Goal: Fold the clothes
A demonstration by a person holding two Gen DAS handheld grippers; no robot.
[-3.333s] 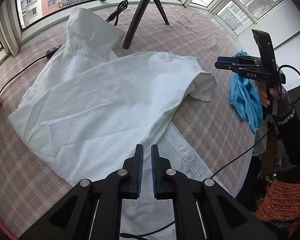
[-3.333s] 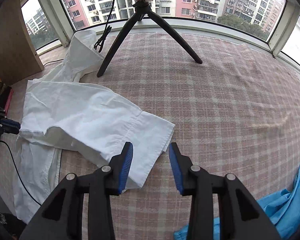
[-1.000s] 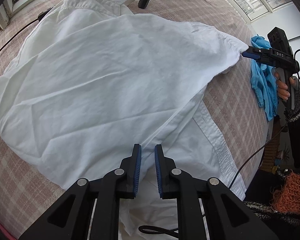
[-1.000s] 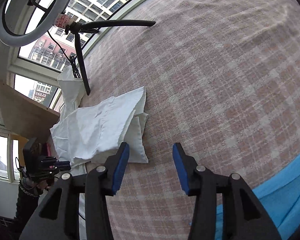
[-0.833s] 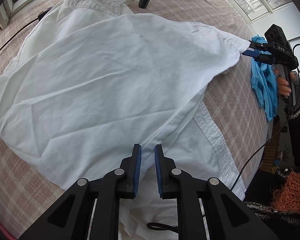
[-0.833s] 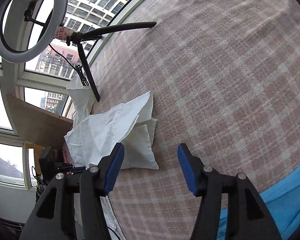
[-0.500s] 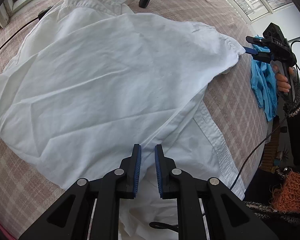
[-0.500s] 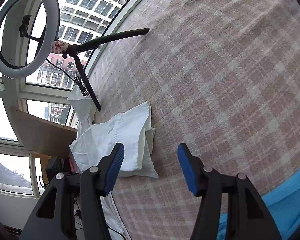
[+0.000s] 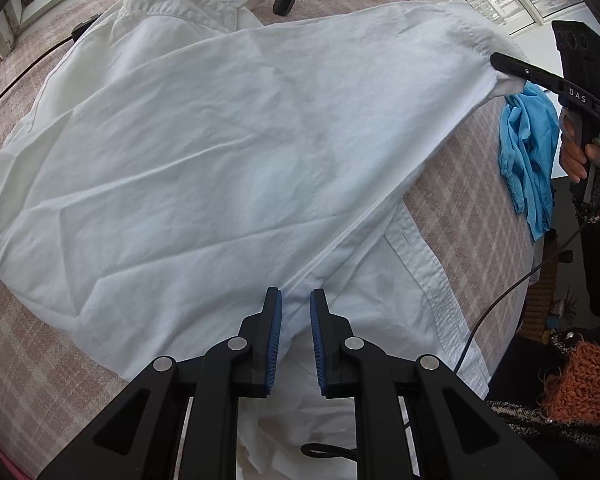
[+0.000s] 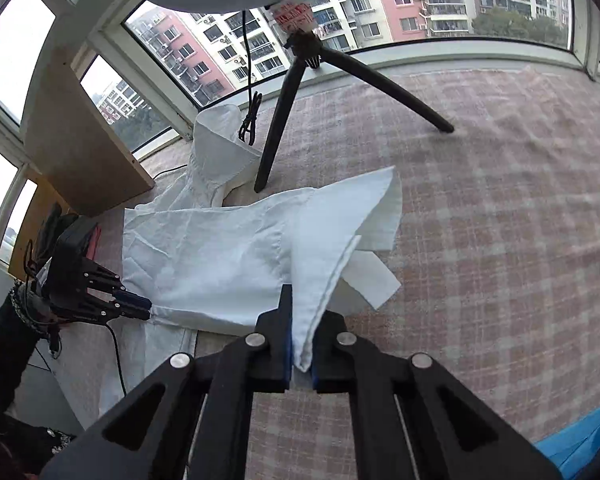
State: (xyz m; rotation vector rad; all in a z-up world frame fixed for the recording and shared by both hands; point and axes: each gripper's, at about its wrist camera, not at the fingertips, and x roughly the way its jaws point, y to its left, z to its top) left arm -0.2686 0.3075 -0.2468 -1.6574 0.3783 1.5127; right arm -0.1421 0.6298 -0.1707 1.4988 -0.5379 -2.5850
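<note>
Your right gripper is pinching edge of white shirt, jaws nearly closed w/ cloth between. It is lifting sleeve end off pink plaid tabletop; rest of shirt is lying spread across it. Your left gripper is sitting at shirt's seam fold, narrow gap betw. pads; looks like fabric is in gap, but can't tell if gripped. Blue garment is lying just beyond sleeve end, near right hand. Tripod is standing by collar.

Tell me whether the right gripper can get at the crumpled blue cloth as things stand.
Probably not yet: the right gripper is shut on the white shirt's sleeve; the blue cloth lies uncovered beside it.
</note>
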